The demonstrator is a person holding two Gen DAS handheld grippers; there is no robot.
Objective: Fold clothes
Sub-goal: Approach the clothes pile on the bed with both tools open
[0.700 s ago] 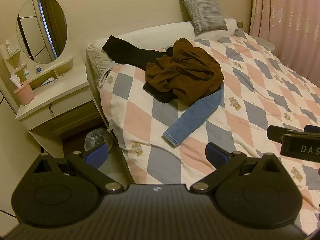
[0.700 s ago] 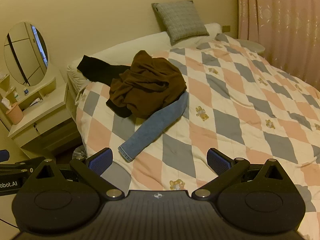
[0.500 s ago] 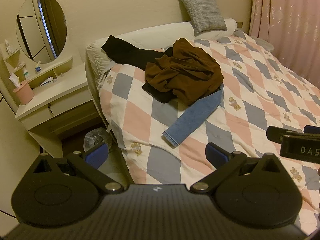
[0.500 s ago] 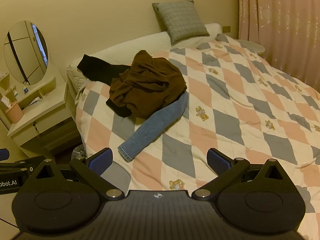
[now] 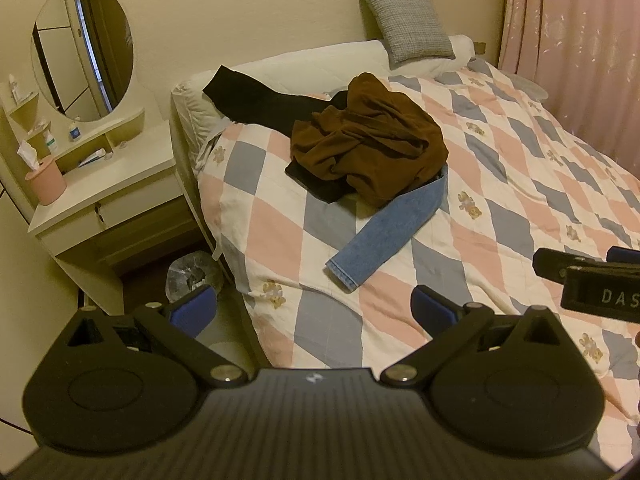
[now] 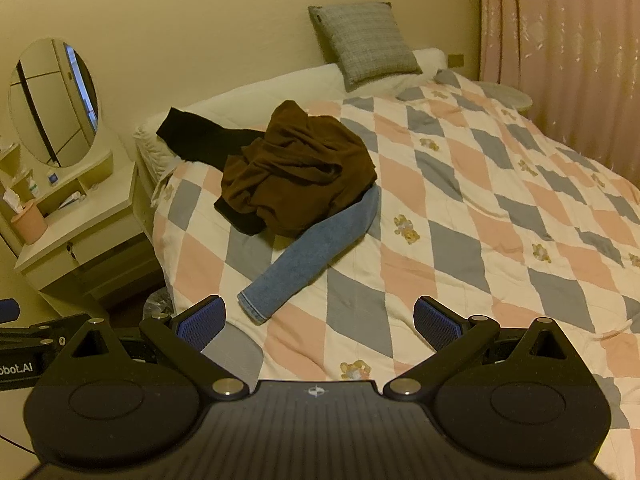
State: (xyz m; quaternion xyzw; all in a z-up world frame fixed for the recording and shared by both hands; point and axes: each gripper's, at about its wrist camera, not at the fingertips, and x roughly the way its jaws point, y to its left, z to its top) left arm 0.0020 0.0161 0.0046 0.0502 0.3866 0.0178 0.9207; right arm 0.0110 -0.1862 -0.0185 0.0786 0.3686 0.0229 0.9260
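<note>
A crumpled brown garment [image 5: 372, 148] [image 6: 296, 176] lies heaped on the checked quilt [image 5: 500, 184] [image 6: 480, 208]. A blue denim leg [image 5: 384, 232] [image 6: 308, 256] sticks out from under it toward the bed's near corner. A black garment [image 5: 256, 104] [image 6: 200, 142] stretches from the heap to the bed's head end. My left gripper [image 5: 312, 308] is open and empty, held well short of the denim hem. My right gripper [image 6: 318, 320] is open too, above the quilt's near edge, with nothing between its fingers.
A cream dresser [image 5: 104, 196] [image 6: 80, 236] with an oval mirror and a pink tissue box [image 5: 46, 180] stands left of the bed. A bin with a plastic liner [image 5: 192, 276] sits on the floor between them. A grey cushion [image 5: 408, 20] leans at the headboard. Pink curtains [image 6: 560, 60] hang right.
Both views have shifted only slightly; the clothes lie as before and both grippers stay open.
</note>
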